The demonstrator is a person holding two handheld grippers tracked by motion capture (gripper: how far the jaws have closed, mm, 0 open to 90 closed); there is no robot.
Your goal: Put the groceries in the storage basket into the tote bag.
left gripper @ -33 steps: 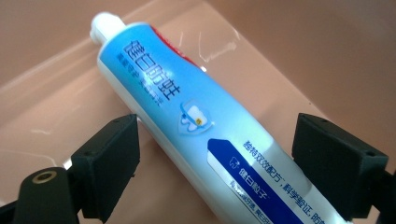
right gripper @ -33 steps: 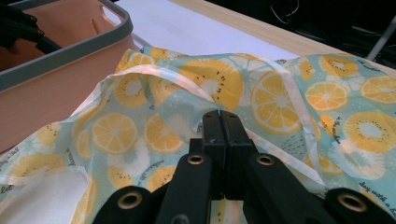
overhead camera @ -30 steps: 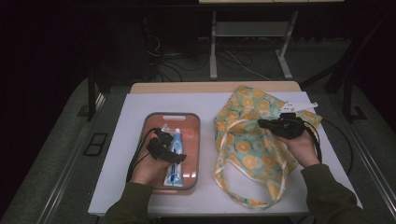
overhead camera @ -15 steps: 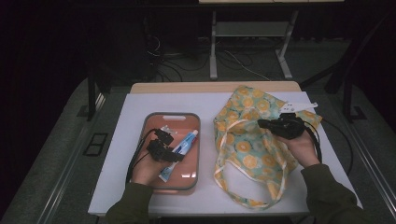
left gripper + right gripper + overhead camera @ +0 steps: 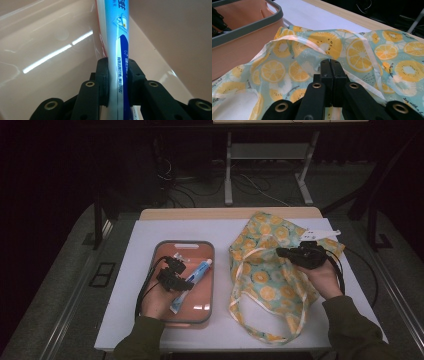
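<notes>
**Over the tray, the left jaws close on the toothpaste**

Inside the salmon-pink tray [image 5: 206, 251] with the grey rim, the left gripper [image 5: 181, 281] has its jaws pressed on a blue and white toothpaste tube [image 5: 194, 276]. A second ago the tube lay straight along the tray's length with the jaws standing wide over it; now it lies slanted, cap end toward the tray's far right corner, and the jaws have just been closing, with the tube between them. In the left gripper view both black pads squeeze the tube [image 5: 119, 50] flat from either side, its far end stretching away over the glossy tray floor [image 5: 45, 40].

The right gripper [image 5: 281, 252] has kept its place on the yellow and green fruit-print bag [image 5: 265, 280], which lies on the white table [image 5: 145, 235] just right of the tray. Its jaws are fully together, pinching a fold of the cloth [image 5: 329, 47] near the pale trim.

The tube carries Chinese characters in white on its dark blue band and more on the light blue part above; they are too small to read with certainty. Small dark lettering runs along the bag's print, also illegible.
</notes>
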